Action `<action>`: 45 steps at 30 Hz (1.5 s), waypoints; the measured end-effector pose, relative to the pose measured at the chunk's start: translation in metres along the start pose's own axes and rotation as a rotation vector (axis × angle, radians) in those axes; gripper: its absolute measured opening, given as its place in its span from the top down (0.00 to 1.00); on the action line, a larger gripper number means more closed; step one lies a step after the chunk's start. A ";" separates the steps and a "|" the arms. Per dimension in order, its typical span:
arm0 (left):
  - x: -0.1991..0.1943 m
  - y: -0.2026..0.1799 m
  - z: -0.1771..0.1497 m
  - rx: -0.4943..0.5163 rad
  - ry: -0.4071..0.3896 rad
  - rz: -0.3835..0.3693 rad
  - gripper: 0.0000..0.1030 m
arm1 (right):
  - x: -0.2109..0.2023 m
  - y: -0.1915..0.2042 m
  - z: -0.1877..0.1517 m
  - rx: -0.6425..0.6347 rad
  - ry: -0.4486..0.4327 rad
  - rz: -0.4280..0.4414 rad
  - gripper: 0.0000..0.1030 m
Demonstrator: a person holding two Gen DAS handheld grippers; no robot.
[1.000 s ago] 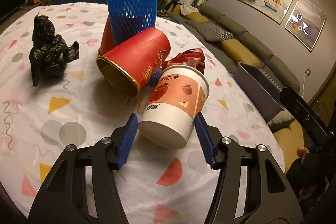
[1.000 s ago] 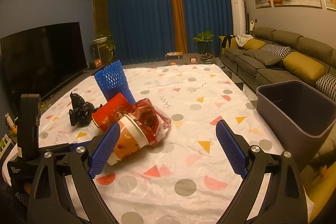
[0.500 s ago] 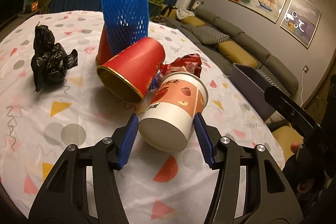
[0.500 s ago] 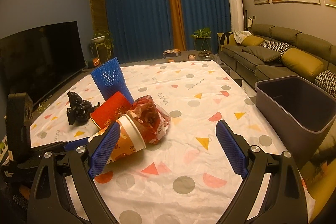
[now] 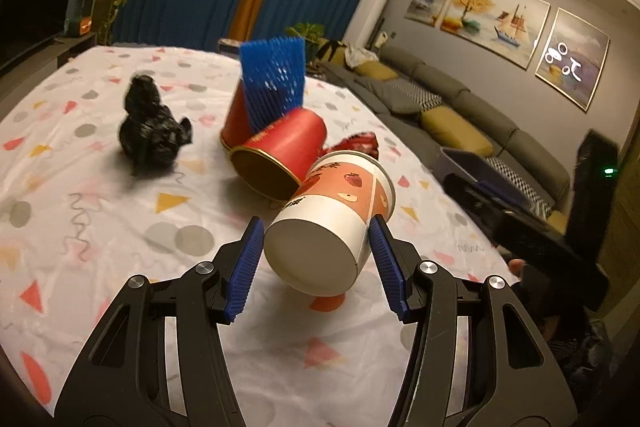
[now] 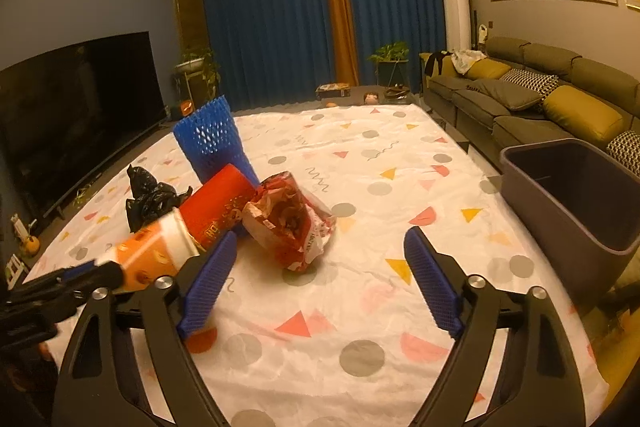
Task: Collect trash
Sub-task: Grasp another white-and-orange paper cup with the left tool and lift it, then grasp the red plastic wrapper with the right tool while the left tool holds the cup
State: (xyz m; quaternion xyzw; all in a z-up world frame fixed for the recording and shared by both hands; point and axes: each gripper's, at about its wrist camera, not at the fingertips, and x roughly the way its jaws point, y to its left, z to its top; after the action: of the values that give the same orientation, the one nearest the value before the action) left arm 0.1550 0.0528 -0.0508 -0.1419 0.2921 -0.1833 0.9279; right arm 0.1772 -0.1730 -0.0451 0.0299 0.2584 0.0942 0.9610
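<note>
Left hand-held gripper (image 5: 316, 261): jaws clamped on both sides of a paper cup (image 5: 334, 217), cup lying sideways with its base toward the camera, raised off the table (image 5: 100, 227). Right hand-held gripper (image 6: 322, 281): jaws spread wide, nothing between them, hovering above the table, pointing forward and level.

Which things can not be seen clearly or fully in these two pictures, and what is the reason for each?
- Paper cup: left wrist view shows only base and side; what is inside cannot be told. The right wrist view blurs it.
- Black bag: motion-blurred, left wrist view.
- Grey bin: right wrist view cuts it at the edge; its bottom is too dark to read.
- Red tube: its open end is behind the cup, right wrist view.
</note>
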 end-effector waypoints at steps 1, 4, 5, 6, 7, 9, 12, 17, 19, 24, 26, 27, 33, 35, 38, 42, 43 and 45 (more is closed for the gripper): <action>-0.004 0.001 0.001 -0.004 -0.011 0.001 0.48 | 0.004 0.002 0.001 -0.001 0.006 0.005 0.19; -0.015 0.004 0.004 -0.015 -0.037 0.001 0.48 | 0.015 0.007 0.007 -0.010 0.015 0.010 0.21; -0.018 0.005 0.006 -0.018 -0.047 0.003 0.48 | 0.018 0.009 0.010 -0.013 0.014 0.009 0.22; -0.020 0.006 0.008 -0.021 -0.056 0.007 0.48 | 0.022 0.011 0.013 -0.017 0.015 0.009 0.23; -0.022 0.008 0.009 -0.026 -0.064 0.008 0.48 | 0.026 0.012 0.016 -0.019 0.017 0.011 0.24; -0.026 0.012 0.012 -0.035 -0.075 0.007 0.48 | 0.036 0.016 0.021 -0.027 0.021 0.008 0.24; -0.027 0.018 0.013 -0.046 -0.087 0.014 0.48 | 0.053 0.019 0.026 -0.034 0.039 0.003 0.28; -0.028 0.030 0.017 -0.071 -0.101 0.029 0.48 | 0.078 0.018 0.025 -0.027 0.081 0.001 0.37; -0.028 0.034 0.019 -0.078 -0.104 0.031 0.48 | 0.085 0.017 0.025 -0.017 0.098 0.010 0.44; -0.026 0.039 0.021 -0.085 -0.105 0.029 0.48 | 0.095 0.019 0.024 -0.014 0.118 0.032 0.49; -0.024 0.040 0.021 -0.086 -0.100 0.029 0.48 | 0.097 0.020 0.022 -0.020 0.126 0.039 0.54; -0.024 0.040 0.020 -0.087 -0.098 0.028 0.48 | 0.098 0.021 0.021 -0.021 0.128 0.043 0.56; -0.025 0.035 0.019 -0.087 -0.092 0.028 0.48 | 0.091 0.024 0.020 -0.043 0.110 0.052 0.78; -0.025 0.035 0.019 -0.085 -0.092 0.028 0.48 | 0.087 0.024 0.019 -0.053 0.102 0.052 0.79; -0.024 0.033 0.019 -0.085 -0.090 0.030 0.48 | 0.079 0.023 0.019 -0.055 0.083 0.049 0.80; -0.025 0.029 0.020 -0.080 -0.092 0.028 0.48 | 0.064 0.020 0.020 -0.054 0.052 0.047 0.81; -0.025 0.028 0.020 -0.079 -0.092 0.027 0.48 | 0.059 0.018 0.020 -0.053 0.044 0.045 0.81; -0.026 0.025 0.020 -0.074 -0.093 0.026 0.48 | 0.052 0.016 0.020 -0.052 0.035 0.044 0.81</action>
State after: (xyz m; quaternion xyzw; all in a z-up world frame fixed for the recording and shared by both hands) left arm 0.1538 0.0888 -0.0317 -0.1809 0.2570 -0.1532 0.9369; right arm 0.2287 -0.1474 -0.0518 0.0087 0.2720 0.1224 0.9544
